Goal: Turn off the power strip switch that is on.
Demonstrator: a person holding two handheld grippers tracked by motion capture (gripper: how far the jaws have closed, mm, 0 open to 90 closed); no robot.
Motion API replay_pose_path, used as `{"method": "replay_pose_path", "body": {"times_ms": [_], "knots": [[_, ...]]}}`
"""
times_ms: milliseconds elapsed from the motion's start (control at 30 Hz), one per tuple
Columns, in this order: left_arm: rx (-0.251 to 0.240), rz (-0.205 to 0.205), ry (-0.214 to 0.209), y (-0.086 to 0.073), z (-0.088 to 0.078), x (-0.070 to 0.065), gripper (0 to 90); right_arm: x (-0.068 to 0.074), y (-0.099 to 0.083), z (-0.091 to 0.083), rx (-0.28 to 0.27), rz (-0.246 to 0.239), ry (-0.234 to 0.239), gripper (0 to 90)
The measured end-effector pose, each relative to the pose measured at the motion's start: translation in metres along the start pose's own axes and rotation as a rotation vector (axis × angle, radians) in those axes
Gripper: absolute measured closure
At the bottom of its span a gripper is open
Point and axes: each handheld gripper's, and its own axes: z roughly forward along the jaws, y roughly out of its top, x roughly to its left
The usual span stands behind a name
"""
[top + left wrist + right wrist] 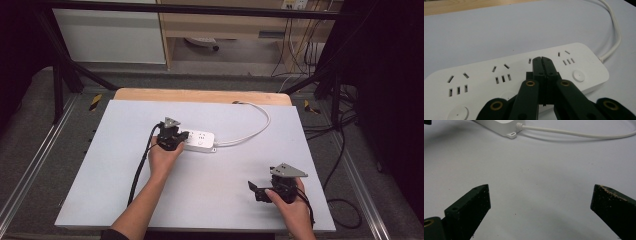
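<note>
Hovering closed and empty over the power strip (pixel 516 77) mid-desk, the left tool (pixel 541 60) has nothing plugged yet, while the right tool (pixel 540 200) idles open near right.

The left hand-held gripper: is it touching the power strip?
Cannot tell. In the left gripper view the shut hand-held gripper lies over the power strip, but neither contact nor gap shows plainly.

grey floor (pixel 40 115), wooden shelving (pixel 220 25) behind
</note>
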Motion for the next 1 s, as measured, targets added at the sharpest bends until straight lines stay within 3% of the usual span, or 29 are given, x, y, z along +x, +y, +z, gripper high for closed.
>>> {"method": "replay_pose_path", "body": {"times_ms": [200,233,600,900,1000], "knots": [[-0.022,-0.003,-0.010,0.0015,-0.0031,0.0004,90.0,0.0003,0.0000,0.0000,0.000,-0.002,-0.001,3.4],[-0.023,-0.001,-0.004,0.0016,-0.0031,0.0001,83.6,0.0004,0.0001,0.0000,0.000,-0.001,-0.001,3.4],[-0.063,0.003,0.014,0.0044,-0.0070,0.0005,64.9,0.0005,0.0003,0.0002,0.002,-0.007,0.002,3.4],[-0.066,-0.006,-0.013,0.0041,-0.0058,0.0007,57.8,0.0003,0.0003,0.0000,0.001,-0.006,0.000,3.4],[-0.079,-0.010,-0.027,0.0044,-0.0050,-0.0004,49.9,0.0003,0.0003,-0.0002,0.001,-0.008,0.001,3.4]]}}
